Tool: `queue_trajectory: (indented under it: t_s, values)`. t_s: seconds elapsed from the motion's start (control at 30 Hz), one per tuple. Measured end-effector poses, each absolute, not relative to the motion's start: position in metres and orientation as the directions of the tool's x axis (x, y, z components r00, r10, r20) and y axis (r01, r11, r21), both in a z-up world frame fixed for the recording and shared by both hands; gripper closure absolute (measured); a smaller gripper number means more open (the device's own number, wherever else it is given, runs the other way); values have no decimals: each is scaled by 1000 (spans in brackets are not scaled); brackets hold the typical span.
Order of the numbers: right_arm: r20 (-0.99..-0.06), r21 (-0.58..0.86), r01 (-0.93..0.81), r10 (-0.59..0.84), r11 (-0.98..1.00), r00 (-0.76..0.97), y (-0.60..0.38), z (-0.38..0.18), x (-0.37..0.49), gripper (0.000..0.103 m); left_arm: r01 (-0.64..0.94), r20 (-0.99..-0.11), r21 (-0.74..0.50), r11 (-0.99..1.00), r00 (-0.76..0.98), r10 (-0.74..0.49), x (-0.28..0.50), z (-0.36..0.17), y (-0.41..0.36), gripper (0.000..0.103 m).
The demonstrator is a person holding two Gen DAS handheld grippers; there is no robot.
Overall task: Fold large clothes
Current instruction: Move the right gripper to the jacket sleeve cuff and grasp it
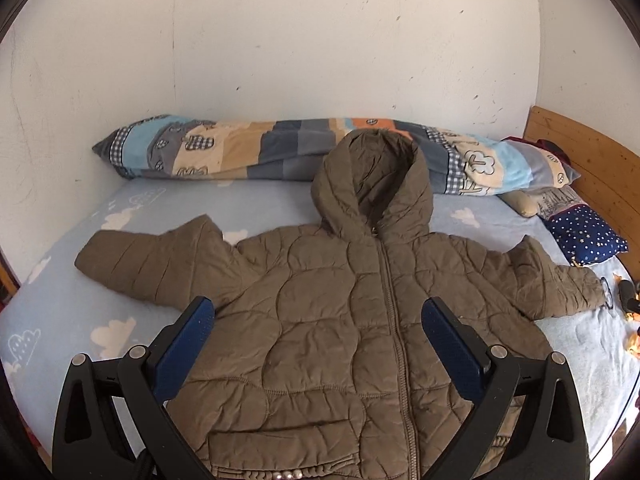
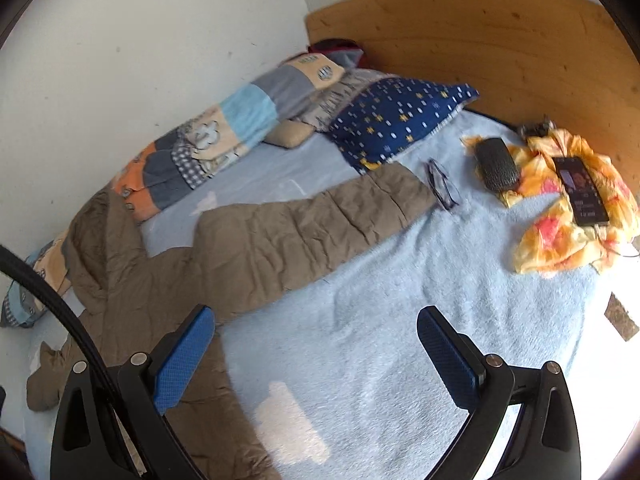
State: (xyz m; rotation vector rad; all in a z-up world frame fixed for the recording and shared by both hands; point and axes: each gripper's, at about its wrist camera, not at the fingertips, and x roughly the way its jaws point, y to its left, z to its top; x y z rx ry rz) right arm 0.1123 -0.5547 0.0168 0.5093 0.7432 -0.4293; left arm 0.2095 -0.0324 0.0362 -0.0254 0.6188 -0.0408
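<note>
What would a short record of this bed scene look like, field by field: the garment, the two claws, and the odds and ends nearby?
garment: brown quilted hooded jacket, front up, zipped, sleeves spread
surface: light blue bed sheet with cloud print
left claw: open, above the jacket's lower body, holding nothing
right claw: open, over the sheet beside the jacket
near the sleeve end: eyeglasses
further right: dark case, phone on yellow cloth
by the wall: rolled patchwork quilt, star-print pillow
folding: not begun

Brown quilted hooded jacket [image 1: 320, 320]: hem running off the bottom edge; patchwork rolled quilt [image 1: 260, 152] hiding behind hood.
</note>
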Motion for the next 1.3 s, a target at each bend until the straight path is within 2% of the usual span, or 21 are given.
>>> queue_trajectory:
  t_s: [0.17, 0.37, 0.53, 0.77, 0.87, 0.93, 1.13, 1.3]
  values:
    - [-738, 378, 559, -125, 738, 664, -597, -15, 126, 0, 22, -605, -25, 999, 795, -33, 216, 23, -26, 0]
    - [-735, 447, 577, -87, 683, 672, -626, -24, 140, 0, 12, -637, -36, 999, 771, -32, 223, 13, -21, 0]
    - [-725, 453, 580, -98, 677, 681, -655, -32, 159, 1, -6, -651, -45, 999, 759, -25, 231, 9, -16, 0]
    - [-718, 536, 629, -87, 563, 690, -714, -59, 167, 3, -51, -704, -63, 997, 710, -8, 253, -5, -4, 0]
    - [-710, 572, 638, -77, 515, 699, -737, -70, 169, 10, -52, -713, -61, 997, 701, -8, 257, -9, -5, 0]
    - [-702, 605, 630, -46, 487, 710, -747, -80, 173, 20, -44, -717, -54, 998, 697, -8, 259, -12, -7, 0]
    - [-719, 597, 654, -53, 465, 693, -762, -98, 190, 23, -38, -726, -50, 998, 687, -10, 264, -17, -9, 0]
    - [-719, 595, 661, -65, 457, 692, -774, -110, 202, 32, -43, -739, -55, 998, 674, -12, 267, -23, -7, 0]
